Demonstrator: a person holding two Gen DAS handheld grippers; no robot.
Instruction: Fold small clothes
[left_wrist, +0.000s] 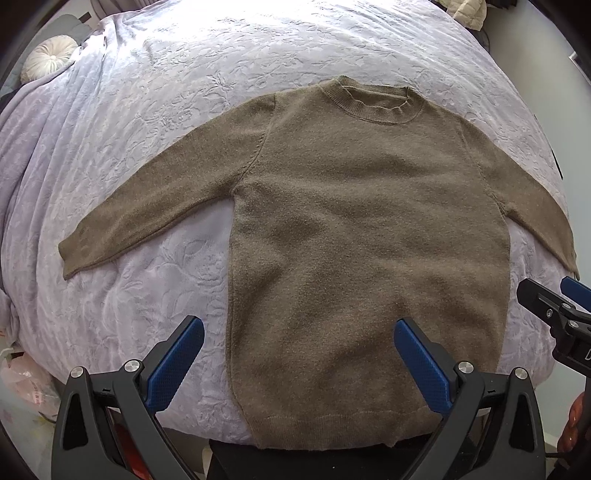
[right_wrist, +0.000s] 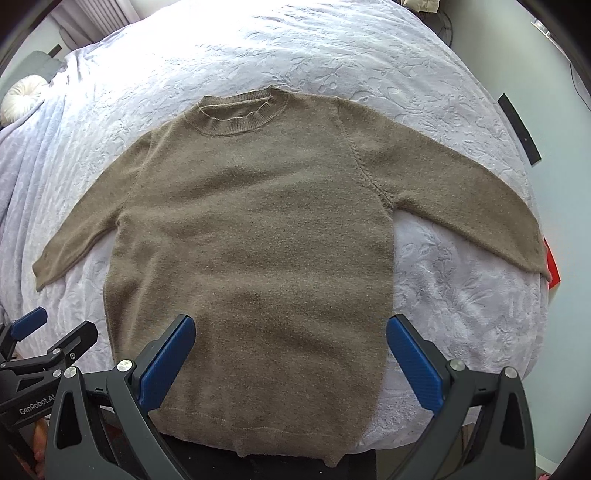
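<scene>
Flat on the bedspread (left_wrist: 147, 147), the sweater (left_wrist: 351, 221) hem apparently overhangs; both grippers' jaws gape, empty.

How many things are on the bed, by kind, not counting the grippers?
Sweater: 1
Round cushion: 1
Total: 2, both on the bed

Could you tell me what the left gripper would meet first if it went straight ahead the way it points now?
Probably the brown sweater lying flat on the bed; the open left gripper points at its lower body, though depth is unclear.
</scene>
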